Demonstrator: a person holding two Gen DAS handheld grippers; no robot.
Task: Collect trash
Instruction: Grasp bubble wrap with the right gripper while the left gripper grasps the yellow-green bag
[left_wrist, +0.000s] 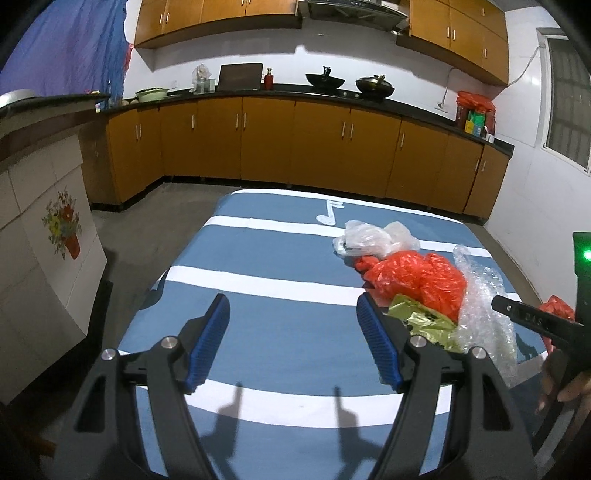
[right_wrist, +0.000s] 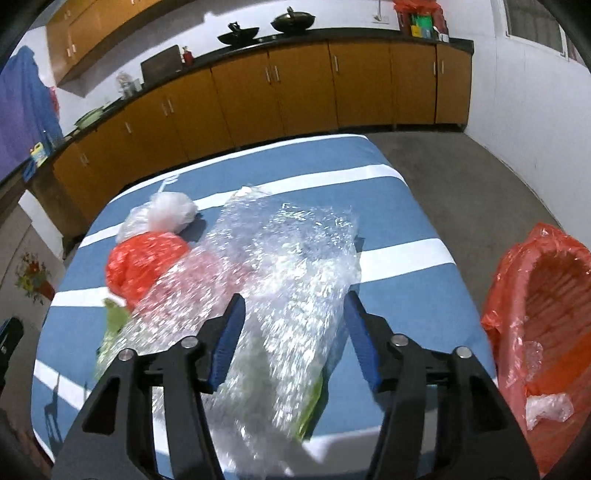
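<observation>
A sheet of bubble wrap (right_wrist: 280, 280) lies crumpled on the blue cloth with white stripes (right_wrist: 388, 206) that covers the table, and it is blurred in the right wrist view. It runs between the 2 blue pads of the right gripper (right_wrist: 293, 314), whose jaws stand apart; neither pad presses on the wrap, though the left pad sits just beside its edge. Under the near end of the wrap a yellow-green wrapper (right_wrist: 310, 402) shows through.

Left of the wrap sits a red plastic bag (right_wrist: 144, 266), touching it, and behind that a clear plastic bag (right_wrist: 166, 214). Only the right wrist view shows the basket lined with a red bag (right_wrist: 546, 325) standing on the floor just off the table's right edge, with scraps of clear plastic inside.

The left wrist view shows the same heap from the other side: the clear bag (left_wrist: 373, 240), the red bag (left_wrist: 417, 277), the yellow-green wrapper (left_wrist: 421, 321) and the bubble wrap (left_wrist: 480, 310) all lie to the right of the left gripper (left_wrist: 293, 314). Its jaws are wide apart over bare cloth (left_wrist: 280, 254), with nothing between them; the wrapper lies just beyond the outer side of its right finger. At that view's right edge part of the other gripper and a hand (left_wrist: 565, 384) come in. Behind the table, orange cabinets (left_wrist: 266, 140) run under a dark counter holding 2 woks (left_wrist: 351, 83).
</observation>
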